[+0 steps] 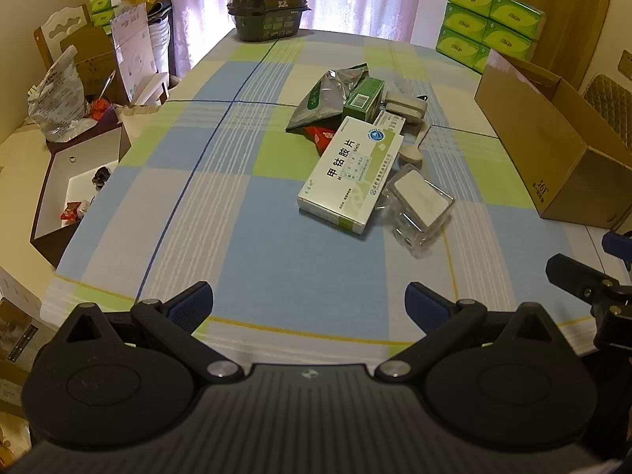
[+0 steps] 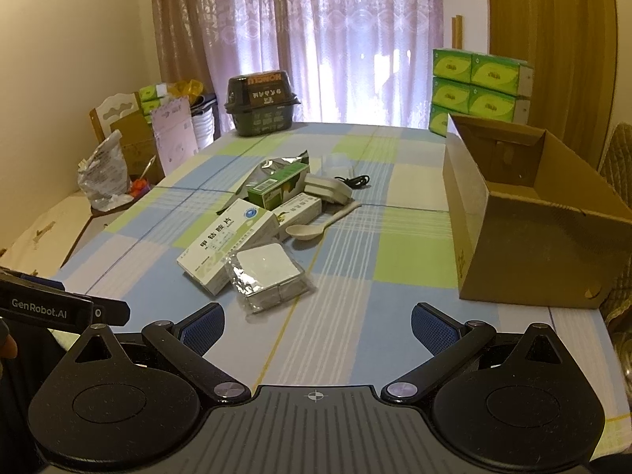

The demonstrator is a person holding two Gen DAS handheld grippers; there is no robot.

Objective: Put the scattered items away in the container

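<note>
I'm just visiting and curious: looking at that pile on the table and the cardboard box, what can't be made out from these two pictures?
- Cardboard box: its floor is hidden by its own walls in both views.
- Red packet: mostly covered by the white medicine box in the left view.
- Small print on the green carton: too small to read.
- Black cable: its far end is hidden behind the pile.

medicine box (image 1: 351,175), cardboard box (image 1: 553,146), checked tablecloth (image 1: 276,245)

Matt cardboard box (image 2: 513,237), checked cloth tablecloth (image 2: 395,268), glossy foil pouch (image 1: 324,98).
</note>
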